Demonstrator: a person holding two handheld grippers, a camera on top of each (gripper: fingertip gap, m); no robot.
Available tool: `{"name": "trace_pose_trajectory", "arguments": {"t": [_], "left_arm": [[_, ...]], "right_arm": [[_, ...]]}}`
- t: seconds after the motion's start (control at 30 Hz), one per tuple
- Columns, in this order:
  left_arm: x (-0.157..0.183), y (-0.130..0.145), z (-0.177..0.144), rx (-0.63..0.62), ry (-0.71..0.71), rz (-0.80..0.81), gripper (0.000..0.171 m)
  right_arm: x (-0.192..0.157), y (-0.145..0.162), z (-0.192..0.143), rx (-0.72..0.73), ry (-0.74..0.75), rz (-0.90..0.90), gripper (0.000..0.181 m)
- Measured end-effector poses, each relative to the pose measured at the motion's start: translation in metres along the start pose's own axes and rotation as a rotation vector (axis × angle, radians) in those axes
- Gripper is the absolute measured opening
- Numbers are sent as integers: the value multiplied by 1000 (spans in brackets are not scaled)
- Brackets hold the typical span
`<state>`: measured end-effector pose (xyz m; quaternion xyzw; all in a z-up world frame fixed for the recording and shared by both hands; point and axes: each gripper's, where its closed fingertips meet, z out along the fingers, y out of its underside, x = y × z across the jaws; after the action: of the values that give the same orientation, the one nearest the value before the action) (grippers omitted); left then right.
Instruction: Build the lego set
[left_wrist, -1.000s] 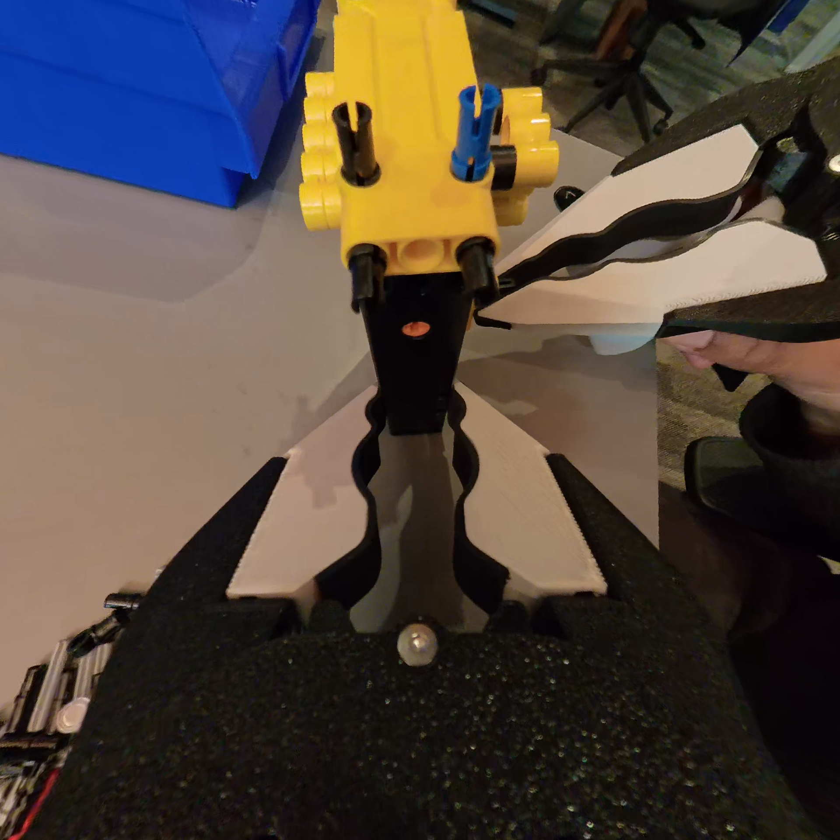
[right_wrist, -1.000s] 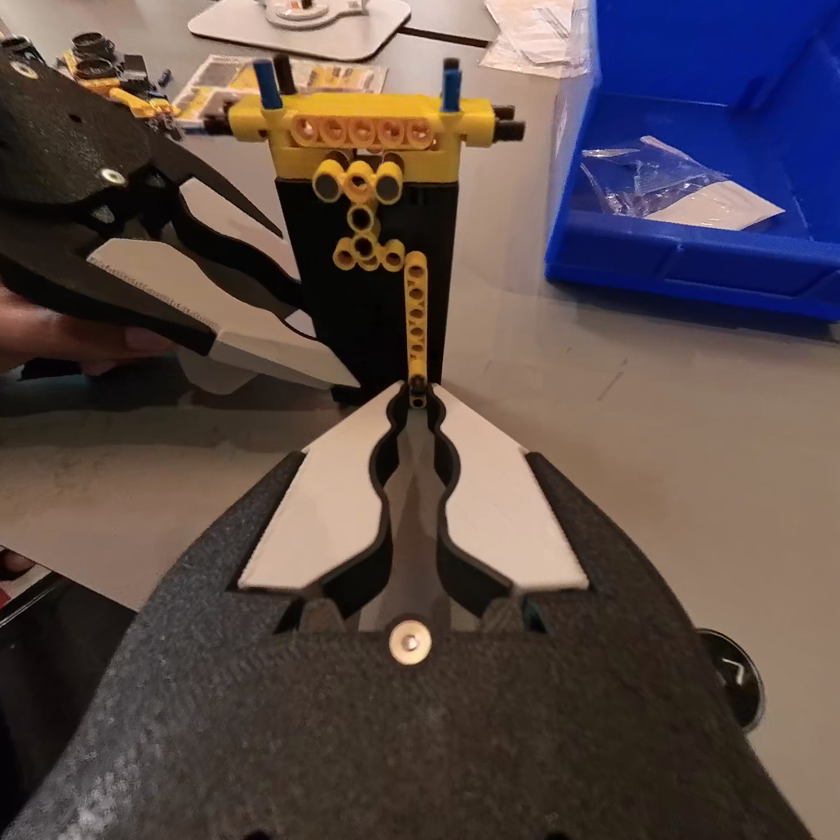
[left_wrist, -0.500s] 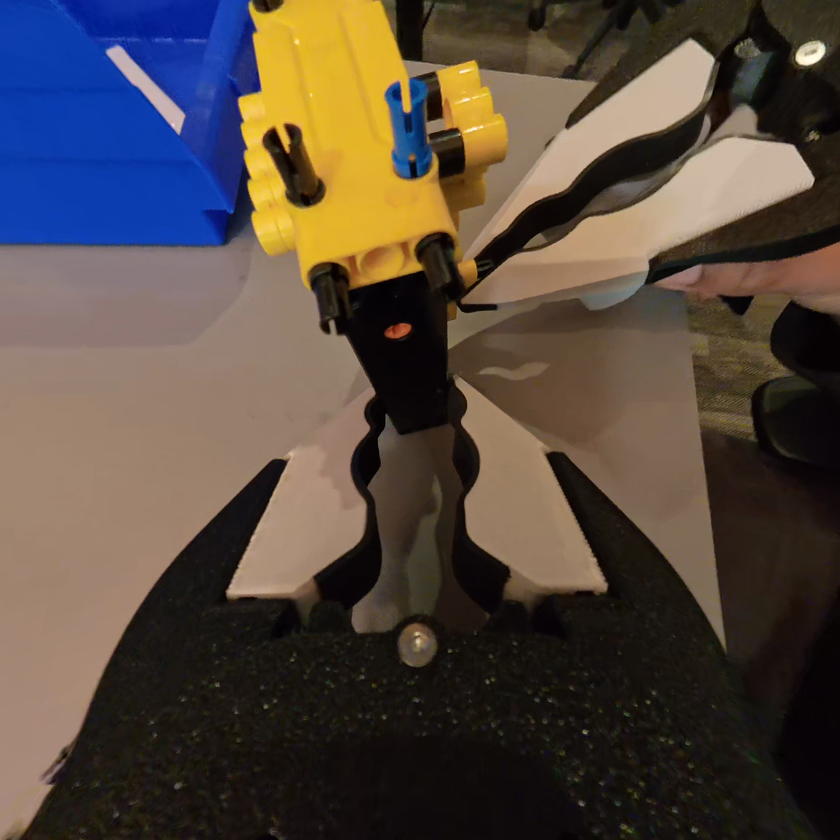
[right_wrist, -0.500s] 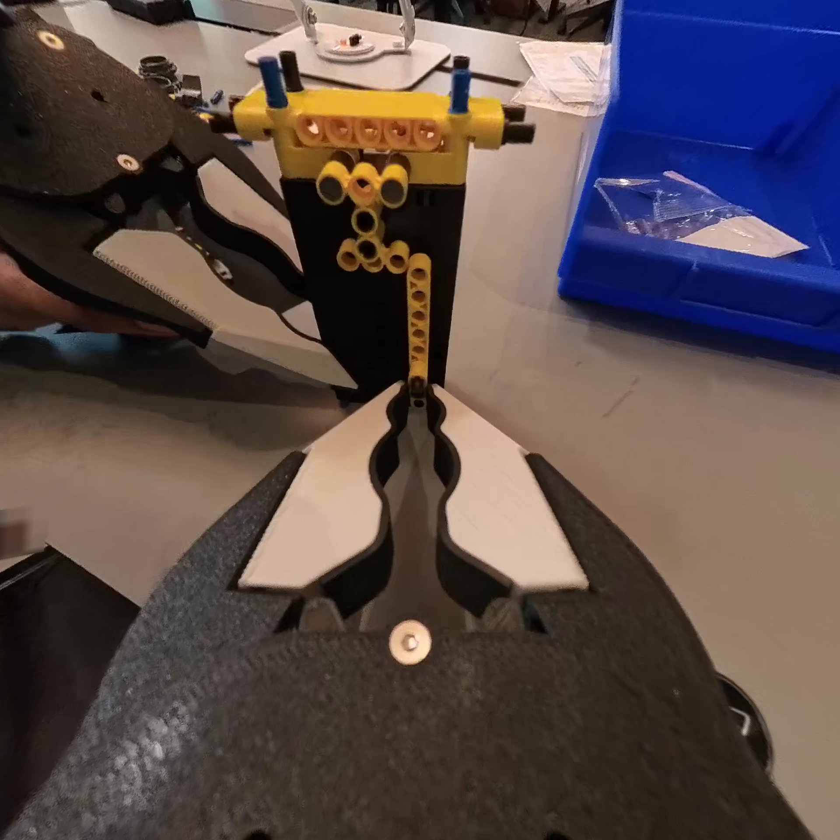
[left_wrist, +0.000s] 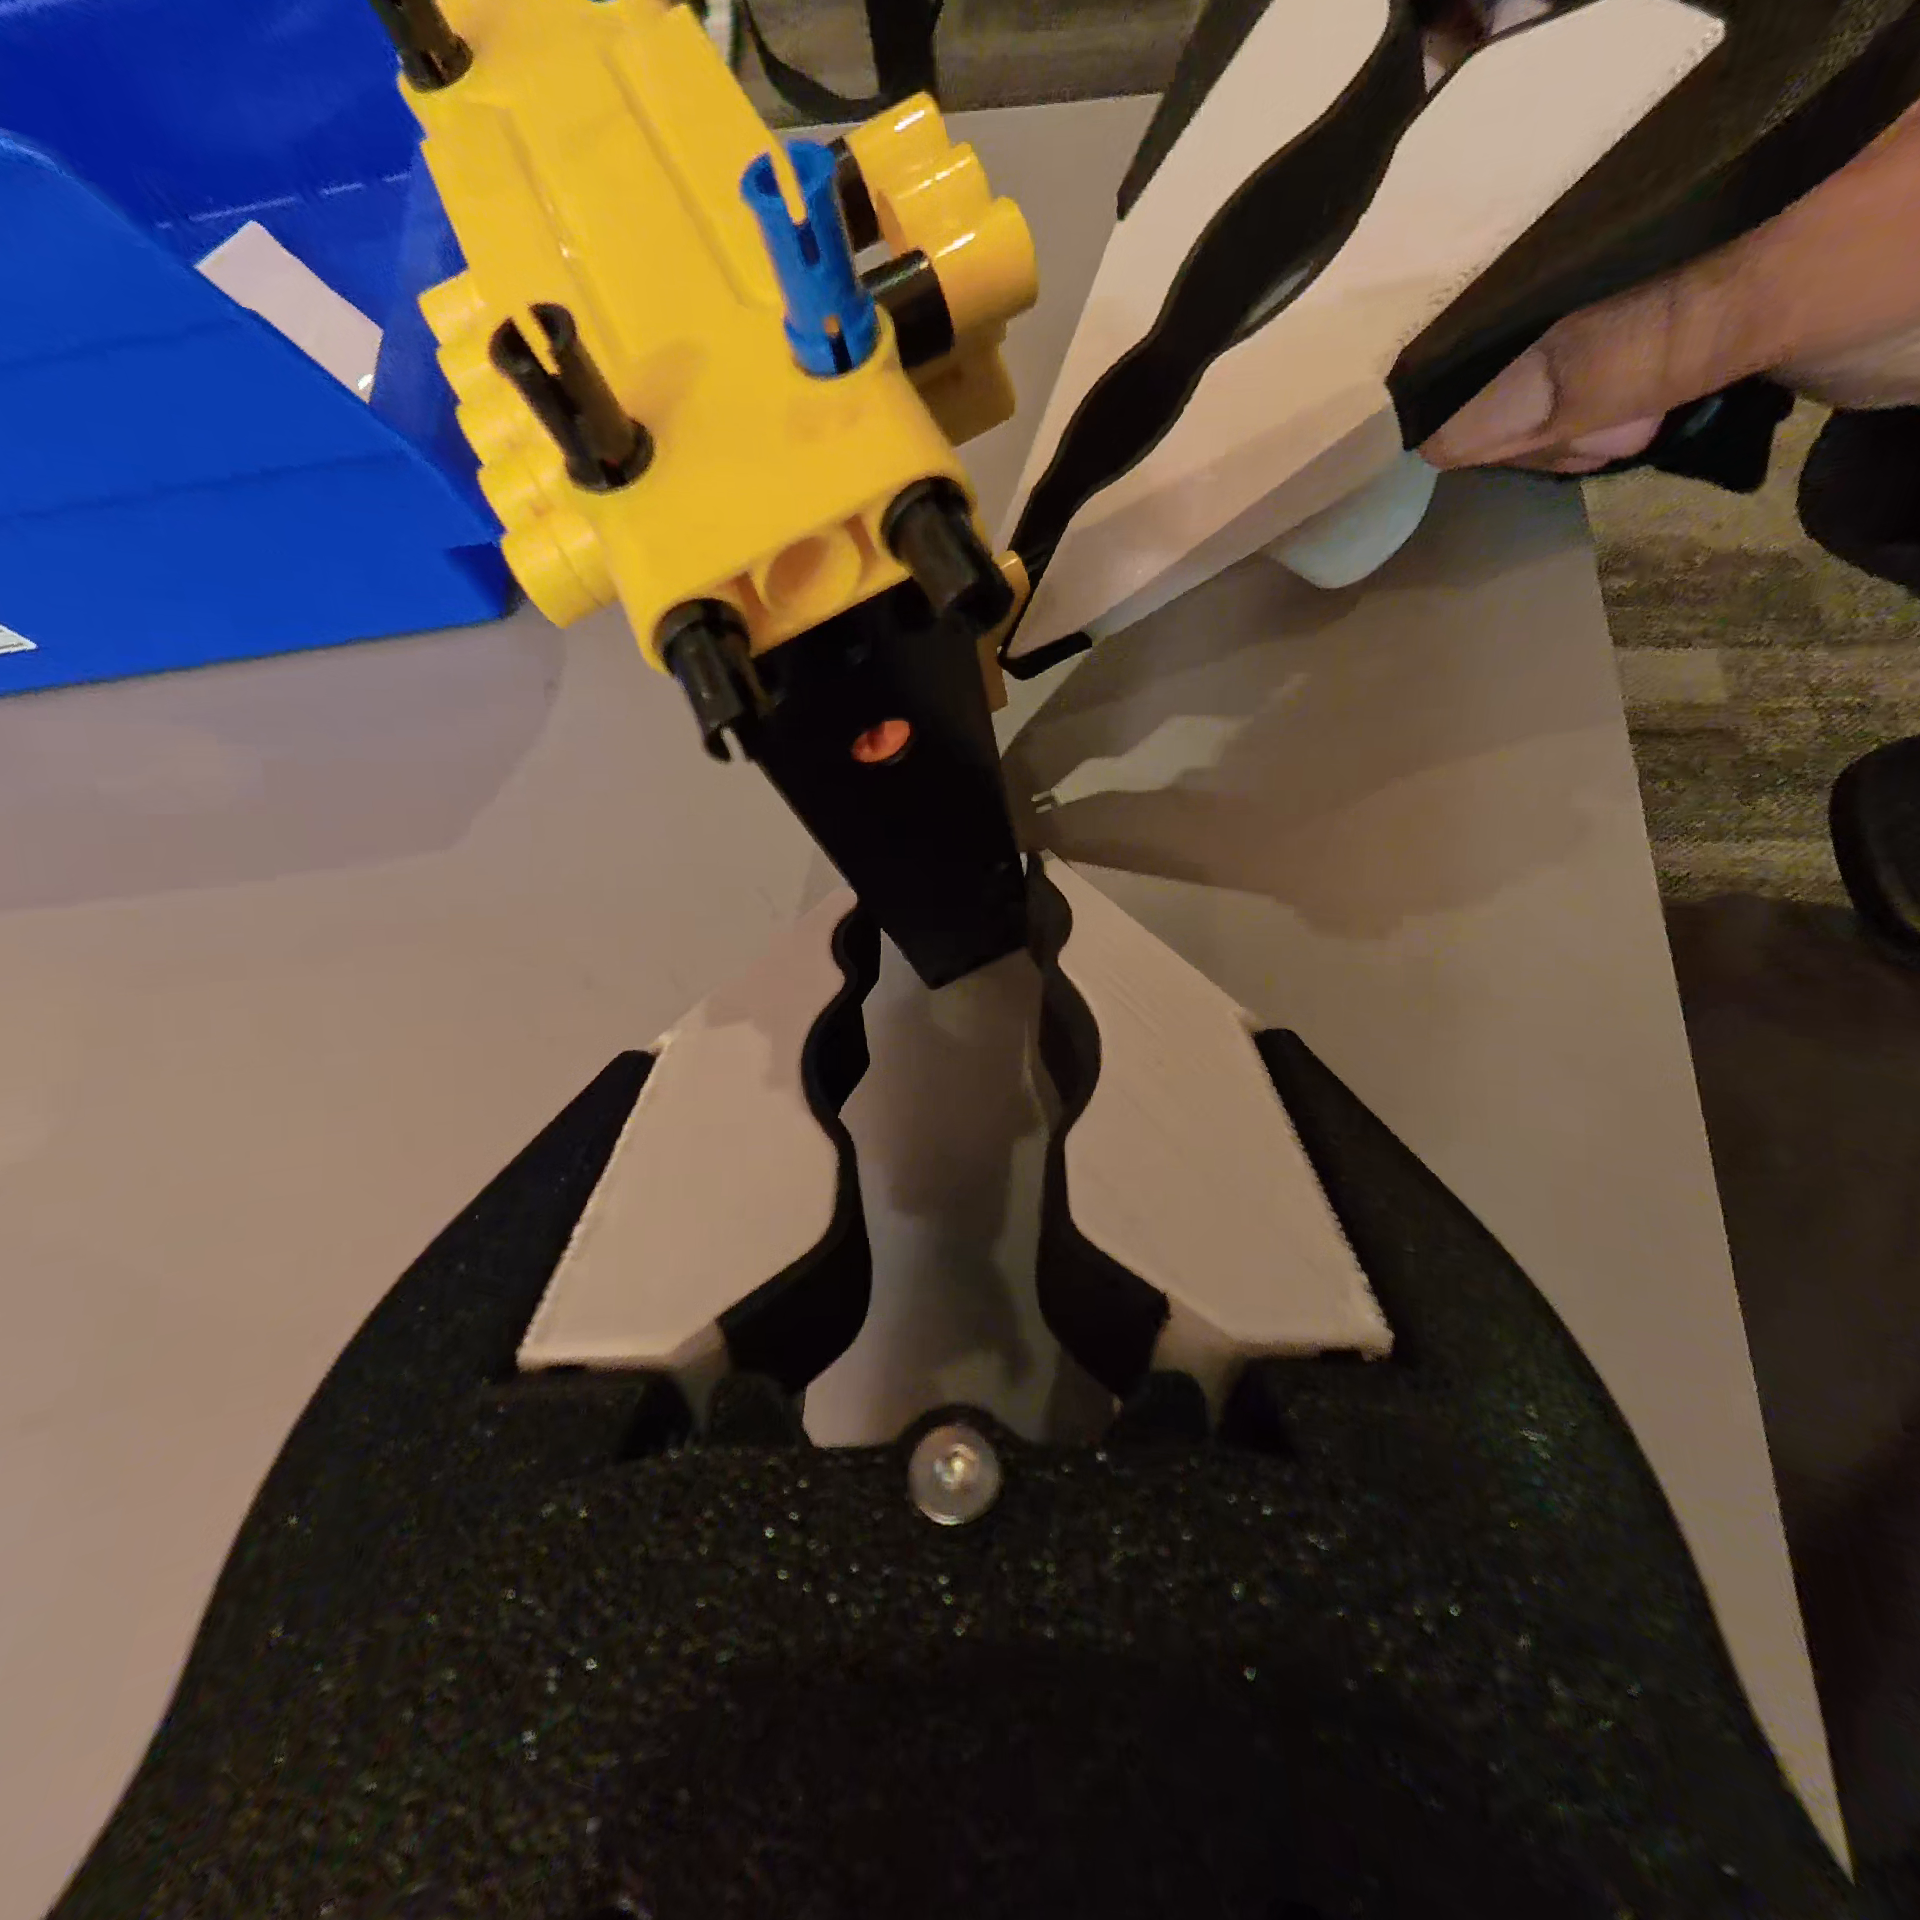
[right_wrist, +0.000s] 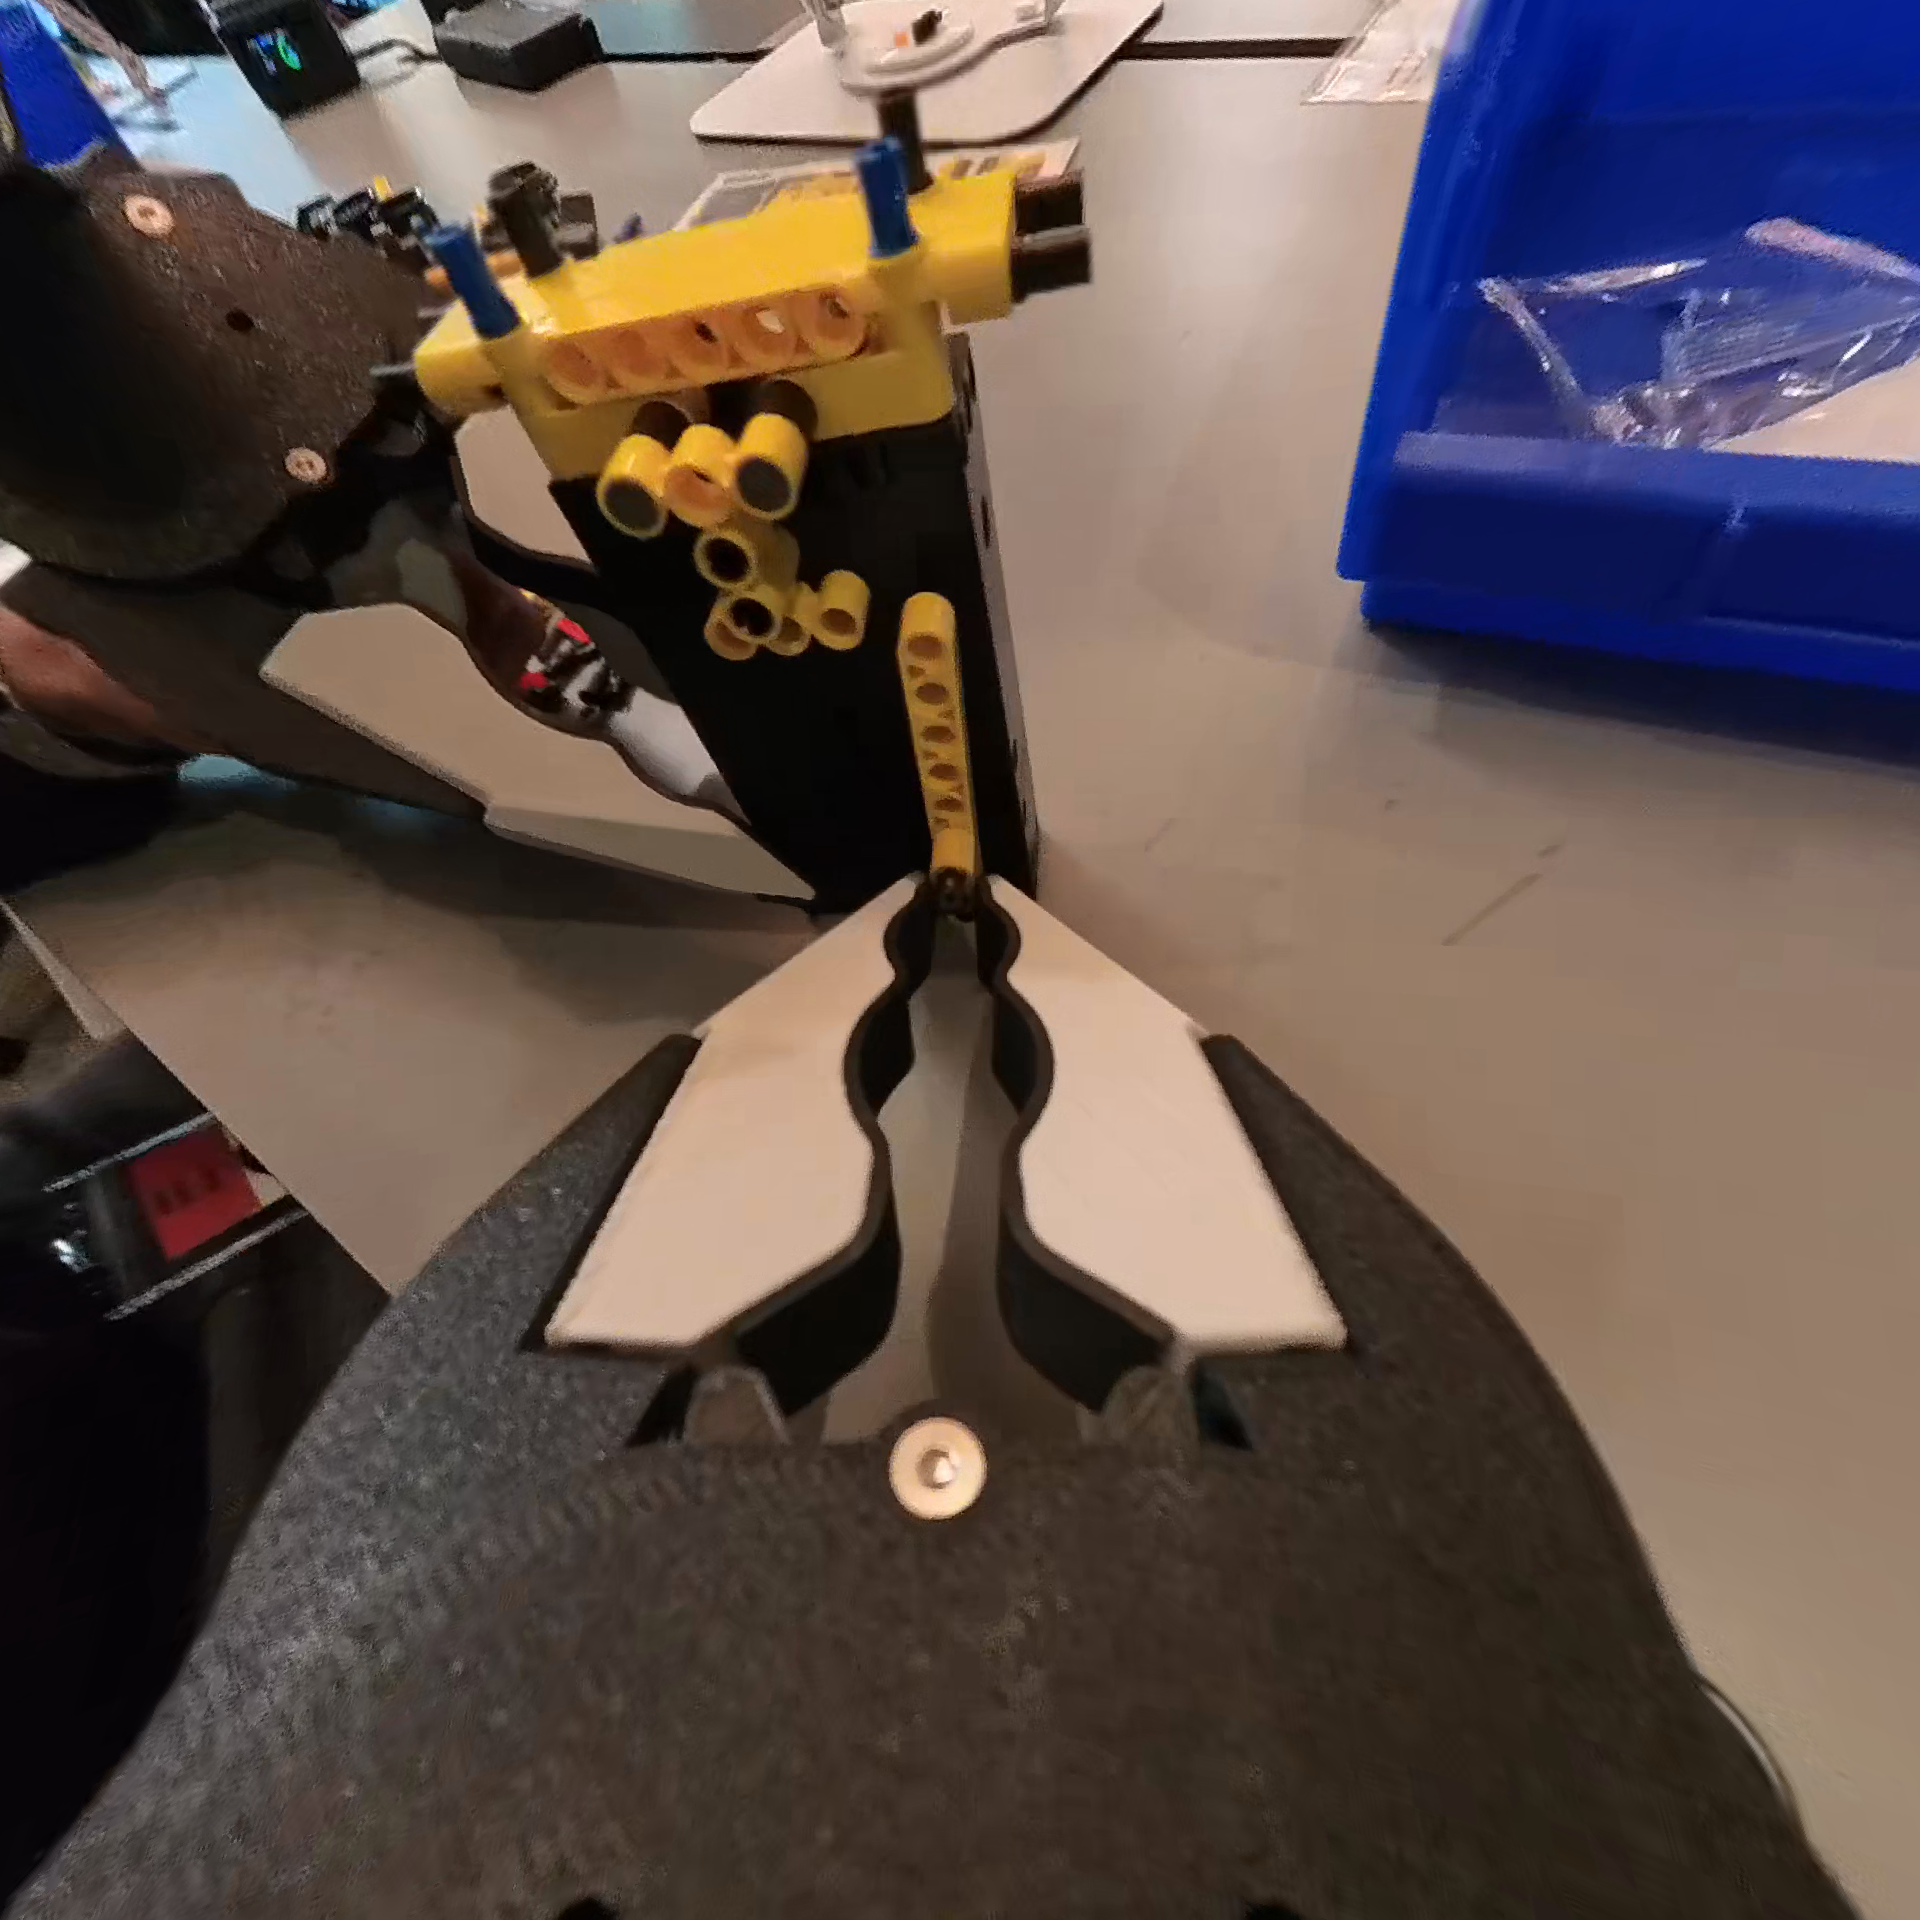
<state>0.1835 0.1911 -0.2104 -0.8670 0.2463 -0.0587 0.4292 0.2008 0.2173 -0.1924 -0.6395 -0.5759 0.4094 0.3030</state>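
Left wrist view: left gripper (left_wrist: 951, 935) clamps the black block (left_wrist: 914, 821) of a yellow beam assembly (left_wrist: 686, 343), tilted above the grey table (left_wrist: 312, 1039).

Right wrist view: right gripper (right_wrist: 951, 899) pinches a thin yellow beam (right_wrist: 940, 727). Risk: twisting could unseat it.

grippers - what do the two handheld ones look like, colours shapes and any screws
Both match. The left gripper and right gripper each have a wide, speckled black body of grainy plastic with a silver screw at its centre front. Two flat white wedge-shaped fingers taper forward, each lined inside with a wavy black rubbery pad. No cables show.
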Motion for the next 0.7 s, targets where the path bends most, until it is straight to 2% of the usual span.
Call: {"name": "trace_pose_trajectory", "arguments": {"t": [0.3, 0.47, 0.57, 0.7], "left_arm": [[-7, 3, 2, -12, -71, 22, 30], [-15, 5, 4, -36, -154, 42, 48], [-20, -4, 0, 29, -143, -46, 54], [-16, -23, 6, 106, -9, -235, 54]], "right_arm": [[3, 0, 4, -15, 90, -56, 7], [2, -2, 3, 6, 65, -23, 7], [3, -2, 2, 10, 76, -23, 7], [3, -3, 3, 13, 87, -24, 7]]}}
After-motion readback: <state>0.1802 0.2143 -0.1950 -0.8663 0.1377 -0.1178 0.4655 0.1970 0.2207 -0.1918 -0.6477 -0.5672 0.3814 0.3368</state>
